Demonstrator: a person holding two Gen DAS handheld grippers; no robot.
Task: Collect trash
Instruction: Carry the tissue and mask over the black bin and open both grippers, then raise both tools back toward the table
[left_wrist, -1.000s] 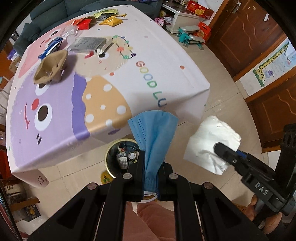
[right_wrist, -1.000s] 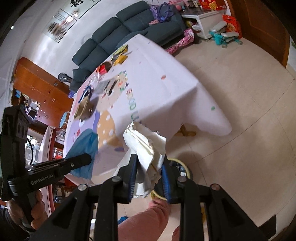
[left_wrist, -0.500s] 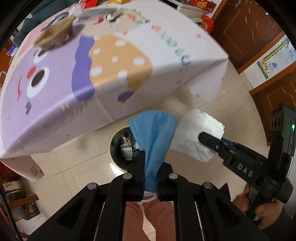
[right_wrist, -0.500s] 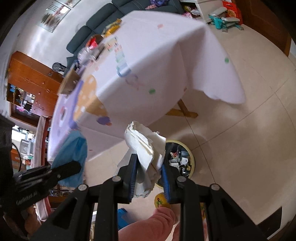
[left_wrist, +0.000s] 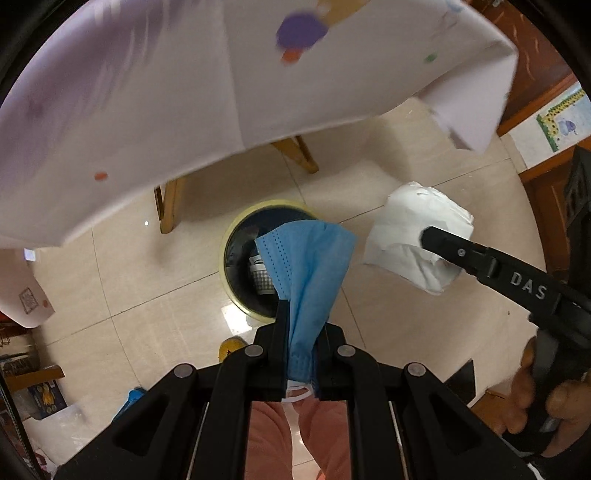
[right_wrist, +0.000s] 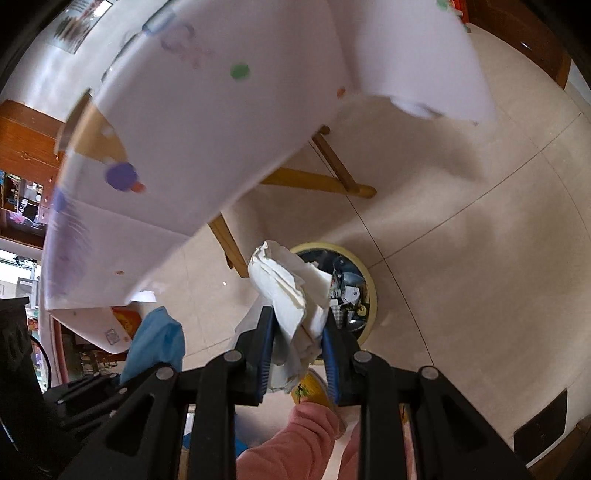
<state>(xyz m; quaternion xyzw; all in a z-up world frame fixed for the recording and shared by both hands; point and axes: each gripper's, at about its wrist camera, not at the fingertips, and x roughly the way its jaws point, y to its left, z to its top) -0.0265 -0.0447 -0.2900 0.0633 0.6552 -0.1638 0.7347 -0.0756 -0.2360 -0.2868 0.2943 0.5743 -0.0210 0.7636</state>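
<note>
A table draped in a pale tablecloth (left_wrist: 184, 110) with coloured dots fills the upper part of both views, its wooden legs (right_wrist: 332, 177) standing on a beige tiled floor (left_wrist: 147, 288). On the floor just beside the table sits a round trash bin (left_wrist: 236, 236) with a yellow rim and a dark liner; inside it lie crumpled wrappers and scraps of printed paper (right_wrist: 347, 291), too jumbled to tell apart.

The left gripper (left_wrist: 301, 332) points straight down and is clenched on a blue face mask (left_wrist: 310, 266), which hangs directly over the bin's opening; a white ear loop shows below the pinch. The right gripper (right_wrist: 297, 321), angled downward, grasps a wad of white tissue paper (right_wrist: 288, 284) between its blue-lined fingers (right_wrist: 266, 332), the wad sitting at the near edge of the bin in the right wrist view and off to the bin's side over bare tile in the left wrist view. A hand (left_wrist: 546, 402) wraps the right gripper's handle. Pink trouser legs (left_wrist: 273, 443) show below.
</note>
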